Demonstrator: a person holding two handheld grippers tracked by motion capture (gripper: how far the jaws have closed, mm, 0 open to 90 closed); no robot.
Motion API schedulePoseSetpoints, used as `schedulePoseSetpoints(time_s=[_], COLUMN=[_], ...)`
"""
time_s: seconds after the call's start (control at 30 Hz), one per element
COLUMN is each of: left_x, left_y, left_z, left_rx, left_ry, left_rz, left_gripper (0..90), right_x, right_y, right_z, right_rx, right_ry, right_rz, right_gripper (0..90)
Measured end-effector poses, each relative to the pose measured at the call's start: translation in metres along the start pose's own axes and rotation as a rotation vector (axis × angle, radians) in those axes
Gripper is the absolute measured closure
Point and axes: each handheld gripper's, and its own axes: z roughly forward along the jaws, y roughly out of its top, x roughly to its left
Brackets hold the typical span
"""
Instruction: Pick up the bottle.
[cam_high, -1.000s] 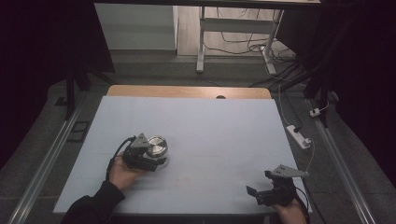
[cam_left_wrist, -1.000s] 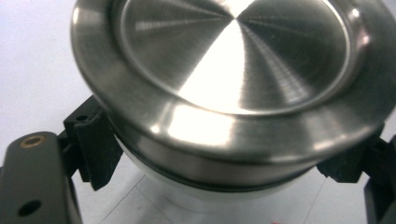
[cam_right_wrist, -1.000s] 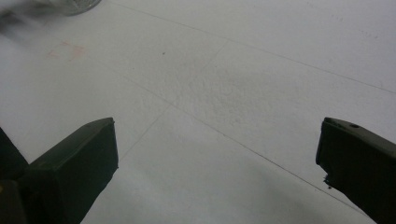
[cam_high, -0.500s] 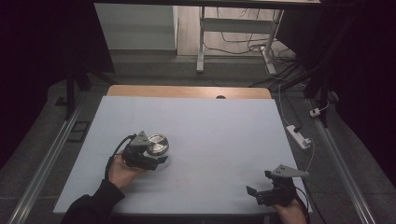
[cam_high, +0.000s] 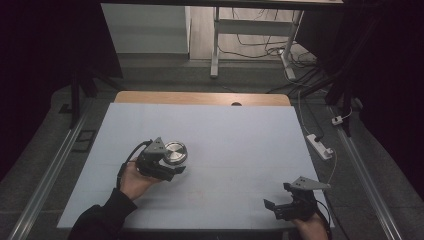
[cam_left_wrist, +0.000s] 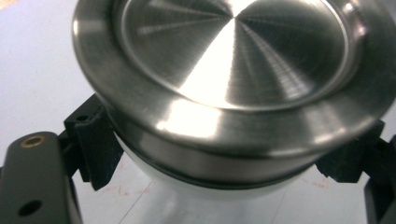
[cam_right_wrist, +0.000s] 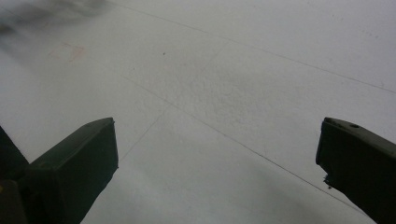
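A round container with a brushed steel lid (cam_high: 175, 152) (cam_left_wrist: 233, 70) and a white body hangs a little above the pale mat (cam_high: 240, 135), left of centre. My left gripper (cam_high: 172, 163) (cam_left_wrist: 224, 161) is shut on it: the black pads (cam_left_wrist: 95, 149) press on its sides just under the lid's rim. A hand in a dark sleeve holds that gripper from the near left. By the near right edge my right gripper (cam_high: 276, 196) (cam_right_wrist: 217, 158) stands open over bare mat, nothing between its fingers.
The mat covers a wooden table whose far edge (cam_high: 200, 97) shows as a strip. A white power strip (cam_high: 320, 146) and cables lie on the floor to the right. Desk legs (cam_high: 216, 40) stand beyond the table.
My left gripper has lifted slightly with the container, which now sits a touch farther right and higher in the high view. The right gripper has stayed put.
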Motion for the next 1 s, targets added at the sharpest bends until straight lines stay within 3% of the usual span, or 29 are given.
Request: schedulePoseSetpoints(time_s=[0.57, 1.0], left_x=[-0.008, -0.022], left_y=[0.028, 0.055], left_z=[0.003, 0.011], left_rx=[-0.004, 0.004], left_ry=[-0.056, -0.094], left_rz=[0.035, 0.094], left_gripper=[15.9, 15.9], right_x=[-0.001, -0.001], right_y=[0.000, 0.000], right_z=[0.000, 0.000], right_rx=[0.002, 0.001], right_ry=[0.005, 0.006], right_rz=[0.005, 0.003], right_gripper=[0.0, 0.0])
